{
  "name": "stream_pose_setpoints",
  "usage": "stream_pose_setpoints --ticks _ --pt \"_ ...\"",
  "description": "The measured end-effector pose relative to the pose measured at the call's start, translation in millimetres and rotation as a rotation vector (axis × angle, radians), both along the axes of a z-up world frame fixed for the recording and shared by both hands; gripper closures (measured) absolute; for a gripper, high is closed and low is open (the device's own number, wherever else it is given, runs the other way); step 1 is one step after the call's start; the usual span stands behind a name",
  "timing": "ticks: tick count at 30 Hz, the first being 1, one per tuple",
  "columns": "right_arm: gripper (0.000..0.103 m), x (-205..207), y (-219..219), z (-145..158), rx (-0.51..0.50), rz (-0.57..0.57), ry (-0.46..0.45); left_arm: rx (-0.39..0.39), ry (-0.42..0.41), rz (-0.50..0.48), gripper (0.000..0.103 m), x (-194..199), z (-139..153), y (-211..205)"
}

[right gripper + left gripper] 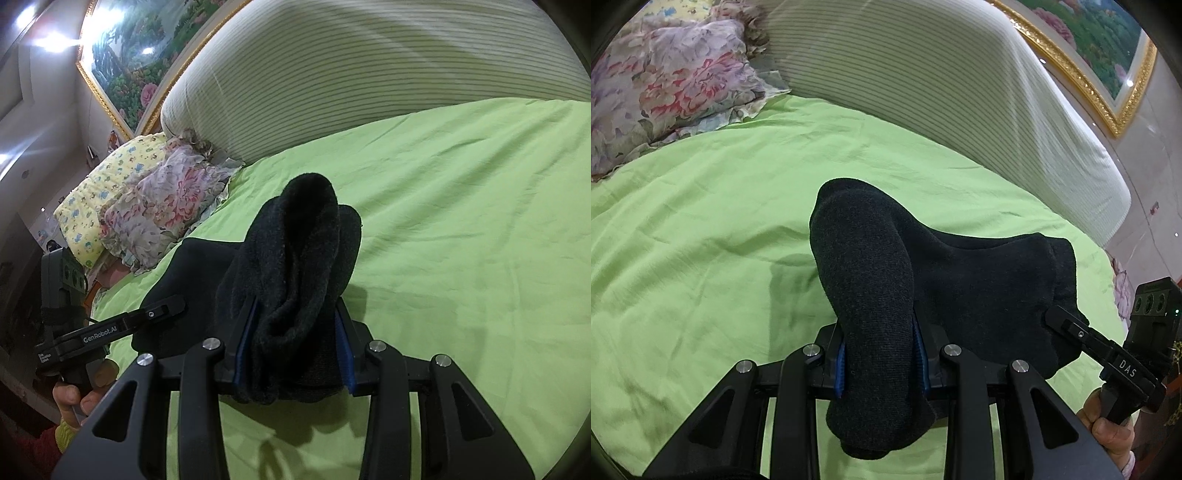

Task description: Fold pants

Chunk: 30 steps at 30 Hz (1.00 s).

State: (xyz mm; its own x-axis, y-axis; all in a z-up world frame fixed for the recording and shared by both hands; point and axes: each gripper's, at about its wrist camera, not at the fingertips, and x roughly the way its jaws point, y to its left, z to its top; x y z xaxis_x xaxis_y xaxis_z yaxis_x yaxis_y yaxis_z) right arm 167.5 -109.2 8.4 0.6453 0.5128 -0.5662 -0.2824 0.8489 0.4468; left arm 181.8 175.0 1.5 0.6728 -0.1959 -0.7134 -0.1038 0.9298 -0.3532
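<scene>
Both grippers pinch the dark pants above the green sheet, taken here as the landmark.

Left gripper: blue pads pressed in on a thick roll of dark fabric w/ the cloth bulging up between the fingers and hanging below them. It points fwd over the sheet toward the striped headboard cushion at the sheet's far edge. In the right wrist view the same tool comes in from the sheet's left side, a bare hand wrapped round its handle, tip buried at the fabric edge.

Right gripper: pads squeezed onto a bunched wad of the pants, fabric mounded up in a hump above the fingers. It's aimed across the sheet toward the cushion too. From the left wrist view it enters at the sheet's right edge, angled up-left, hand gripping from below; its tip meets the pants' right end.

Pants: stretched betw. the two tools, mid-sheet, lifted at both ends; middle sags toward the sheet, can't tell if it touches.

Floral pillow lies at the sheet's far-left corner, beside the cushion. Gold-framed painting on the wall behind the cushion.
</scene>
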Motion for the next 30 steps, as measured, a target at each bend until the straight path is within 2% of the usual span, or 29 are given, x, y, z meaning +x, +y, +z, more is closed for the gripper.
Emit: stream_pose_setpoints --ticks 5,12,16,19,22,30 --pt "0.06 7.7 -0.8 -12.2 -0.006 -0.013 0.041 0.001 0.029 0.01 0.072 1.8 -12.2 4.9" --pt "0.052 11.7 -16.3 -30.6 -0.02 -0.072 0.082 0.03 0.061 0.039 0.049 -1.3 -28.1 10.0" --pt "0.046 5.1 -16.0 -31.8 -0.065 -0.083 0.047 0.052 0.064 0.052 0.037 -5.8 -32.0 10.9" --pt "0.039 -1.7 -15.1 -29.3 -0.116 -0.098 0.003 0.06 0.06 0.071 0.034 -11.2 -32.9 12.9" --pt "0.037 -9.9 -16.1 -28.4 -0.141 -0.105 -0.035 0.087 0.052 0.093 0.03 -19.6 -31.6 11.3" --pt "0.027 -35.9 -10.6 -25.4 -0.16 -0.072 -0.127 0.165 0.016 0.117 0.022 -46.5 -29.1 0.9"
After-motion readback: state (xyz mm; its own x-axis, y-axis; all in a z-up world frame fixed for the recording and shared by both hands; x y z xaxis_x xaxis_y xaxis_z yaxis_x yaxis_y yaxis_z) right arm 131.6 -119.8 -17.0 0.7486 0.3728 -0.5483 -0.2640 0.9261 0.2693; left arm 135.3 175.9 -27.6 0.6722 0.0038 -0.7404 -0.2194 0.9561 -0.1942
